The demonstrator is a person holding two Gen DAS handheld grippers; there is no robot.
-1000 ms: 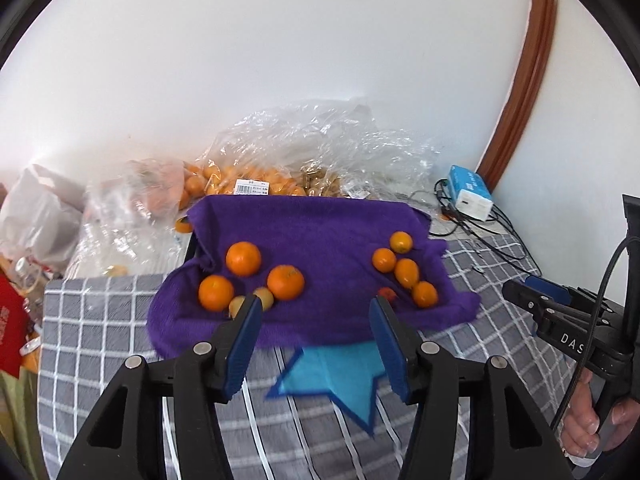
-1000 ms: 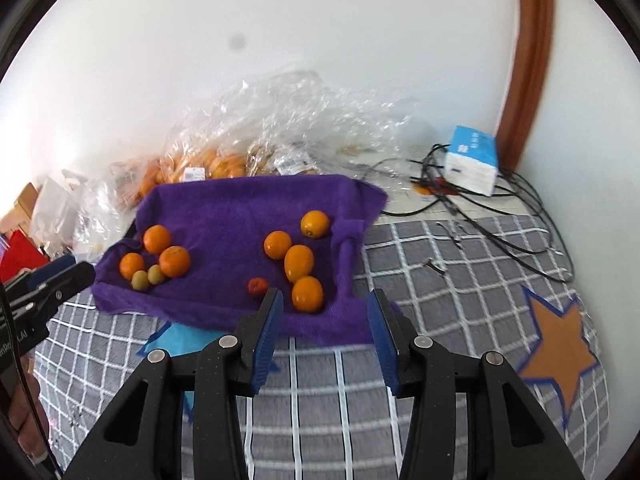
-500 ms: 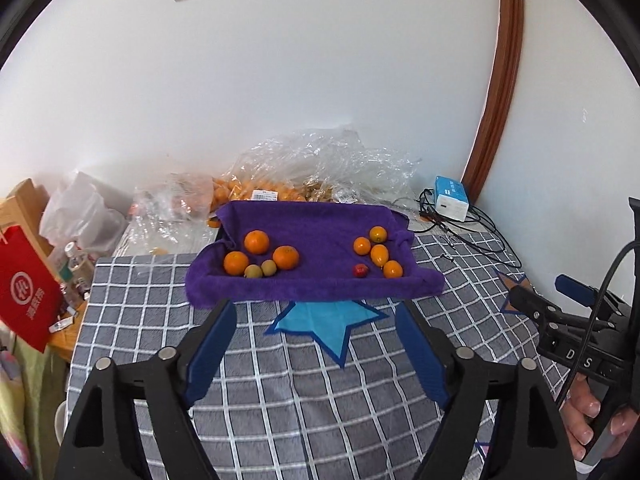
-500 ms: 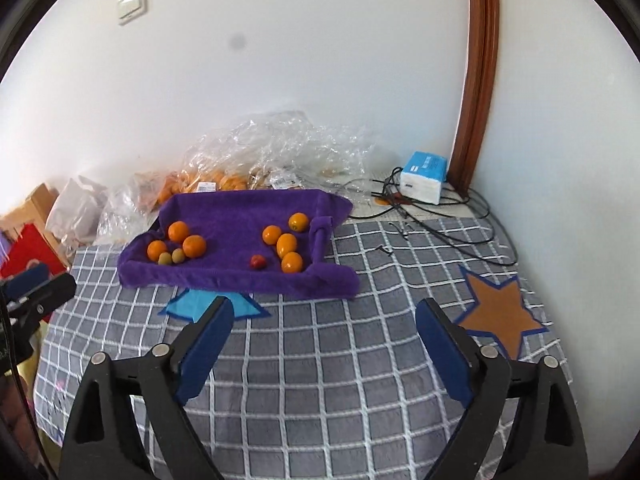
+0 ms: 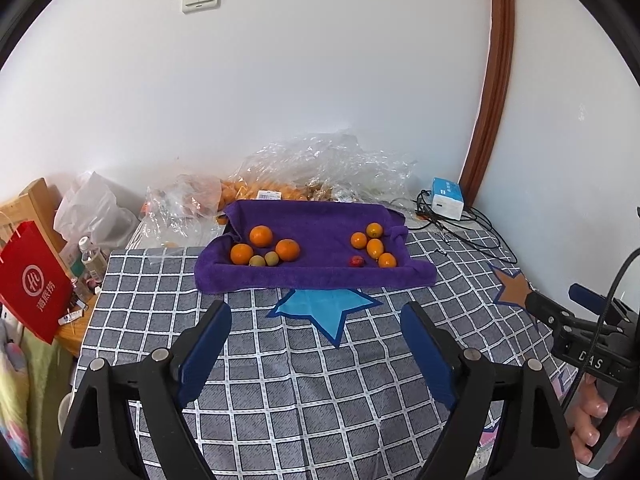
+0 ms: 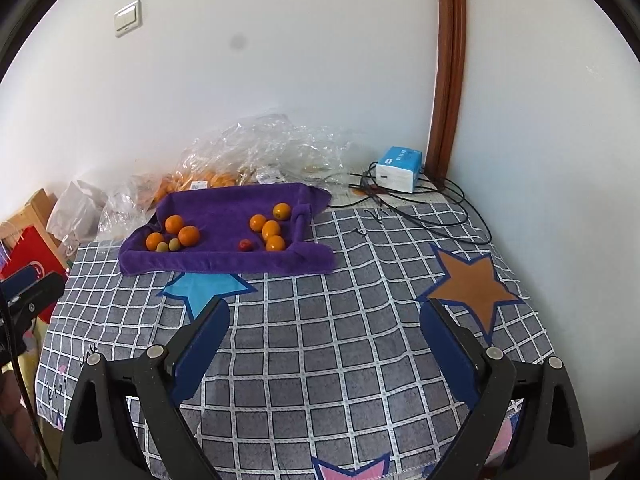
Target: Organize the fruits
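Observation:
A purple towel point(image 5: 316, 236) point(image 6: 224, 208) with raised edges lies at the far side of the checked table. On its left part sit three oranges point(image 5: 261, 236) and two small green fruits point(image 5: 271, 258). On its right part are several small oranges point(image 5: 375, 247) and a tiny red fruit point(image 5: 356, 261) point(image 6: 245, 245). My left gripper point(image 5: 316, 312) hovers over the cloth well short of the towel. Its jaws are opening with nothing between them. My right gripper point(image 6: 325, 308) is likewise held back from the towel, jaws opening wide and empty.
Crumpled clear plastic bags point(image 5: 320, 172) holding more oranges lie behind the towel against the wall. A blue and white box point(image 5: 447, 198) with black cables sits at the back right corner. A red paper bag point(image 5: 32, 284) hangs at the table's left edge.
Both grippers drew back and upward from the towel's front edge, so the fruit now looks small and far. Both pairs of jaws spread from narrow to wide.

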